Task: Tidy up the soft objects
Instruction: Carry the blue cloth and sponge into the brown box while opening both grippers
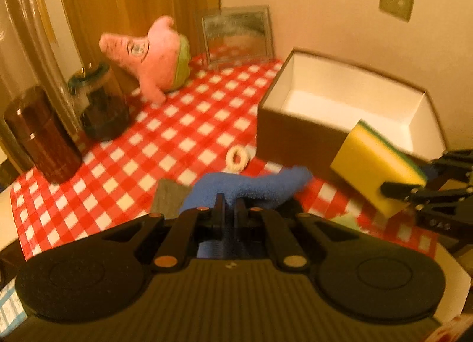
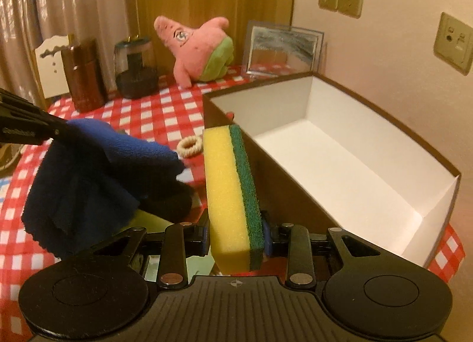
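Checked table [image 1: 189, 123] bears box [image 1: 295, 140], plush [image 1: 156, 58] (jars too).

My left gripper [image 1: 229, 204] holds a cloth [image 1: 251, 188] above the table [image 1: 124, 164], left of the sponge [image 2: 232, 194] pinched in my right gripper [image 2: 236, 238]. The box [image 2: 340, 164] sits to the right, just beyond the sponge. A hair tie [image 1: 237, 158] lies on the table ahead of the cloth, left of the box. Farther back stand a plush toy [image 1: 153, 55] and a picture frame [image 1: 238, 35], with two jars [image 1: 100, 105] at the left.
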Motion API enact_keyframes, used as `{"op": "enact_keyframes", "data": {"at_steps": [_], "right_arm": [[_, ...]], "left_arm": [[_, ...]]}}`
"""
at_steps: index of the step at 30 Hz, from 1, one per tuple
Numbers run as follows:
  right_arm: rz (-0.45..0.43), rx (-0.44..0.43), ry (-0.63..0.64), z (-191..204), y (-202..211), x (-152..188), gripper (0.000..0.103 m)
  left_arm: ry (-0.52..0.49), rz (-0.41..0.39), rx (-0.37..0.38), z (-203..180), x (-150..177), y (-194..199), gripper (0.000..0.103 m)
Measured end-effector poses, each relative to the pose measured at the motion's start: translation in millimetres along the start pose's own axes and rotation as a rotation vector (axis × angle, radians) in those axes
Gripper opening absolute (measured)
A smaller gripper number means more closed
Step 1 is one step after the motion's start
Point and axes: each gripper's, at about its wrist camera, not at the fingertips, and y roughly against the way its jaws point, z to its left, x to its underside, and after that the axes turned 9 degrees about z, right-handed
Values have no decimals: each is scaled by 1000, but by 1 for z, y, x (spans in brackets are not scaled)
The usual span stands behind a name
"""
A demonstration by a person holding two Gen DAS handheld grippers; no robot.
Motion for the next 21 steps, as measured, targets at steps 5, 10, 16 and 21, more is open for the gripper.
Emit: {"op": "enact_keyframes", "data": {"at_steps": [5, 10, 16, 21], "right_arm": [[-35, 13, -23, -1, 22, -7, 33], [-66, 39, -61, -10, 42, -15, 33], [-99, 86, -114, -29, 62, -28, 33], [-121, 141, -160, -49, 72, -41, 33]], "left_arm": [[-32, -88, 37, -10, -20, 33, 4], [-86, -176, 64, -27, -47, 58, 4], [-117, -270, 110, -49, -89, 73, 4], [-154, -297, 151, -70, -123, 64, 4]]}}
